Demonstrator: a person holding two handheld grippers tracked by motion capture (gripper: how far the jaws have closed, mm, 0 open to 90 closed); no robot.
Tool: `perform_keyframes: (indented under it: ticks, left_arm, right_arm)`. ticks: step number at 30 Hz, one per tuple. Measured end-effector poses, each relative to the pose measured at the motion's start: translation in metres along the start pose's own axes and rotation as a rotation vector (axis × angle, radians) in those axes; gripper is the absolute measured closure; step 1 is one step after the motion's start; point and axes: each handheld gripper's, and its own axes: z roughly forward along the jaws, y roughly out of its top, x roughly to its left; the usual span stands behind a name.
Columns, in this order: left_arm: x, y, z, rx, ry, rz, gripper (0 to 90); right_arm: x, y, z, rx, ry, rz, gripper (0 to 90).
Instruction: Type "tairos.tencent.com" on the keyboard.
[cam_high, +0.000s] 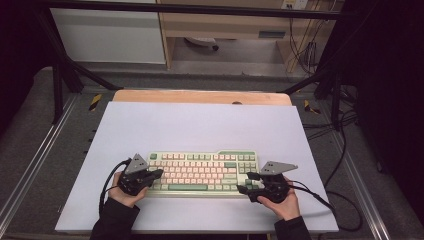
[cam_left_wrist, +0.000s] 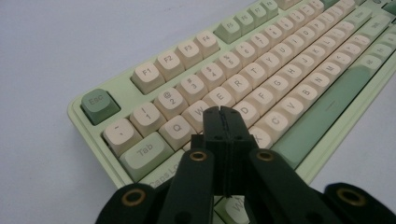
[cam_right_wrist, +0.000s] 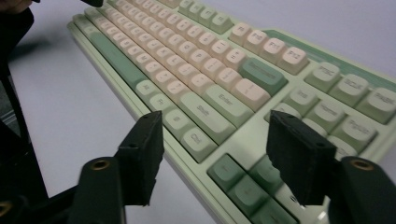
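Both grippers flank the pale green plastic keyboard (cam_high: 202, 173): left gripper (cam_left_wrist: 223, 113) clamped shut over the letters at 9 o'clock, right gripper (cam_right_wrist: 215, 140) gaping empty at 3, nothing visibly pressed yet

The keyboard (cam_high: 202, 171) sits between both hands, with bare white mat (cam_high: 200, 125) beyond it and on either side.
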Motion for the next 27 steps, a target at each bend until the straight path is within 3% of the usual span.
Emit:
perform_keyframes:
  ticks: [16, 27]
  left_arm:
    - [0.0, 0.0, 0.001, -0.002, -0.002, 0.002, 90.0]
    - [-0.001, 0.0, 0.001, -0.003, -0.003, 0.004, 90.0]
  right_arm:
    - [0.024, 0.027, 0.033, 0.018, 0.066, -0.031, 69.2]
    - [0.031, 0.042, 0.053, 0.017, 0.069, 0.008, 83.2]
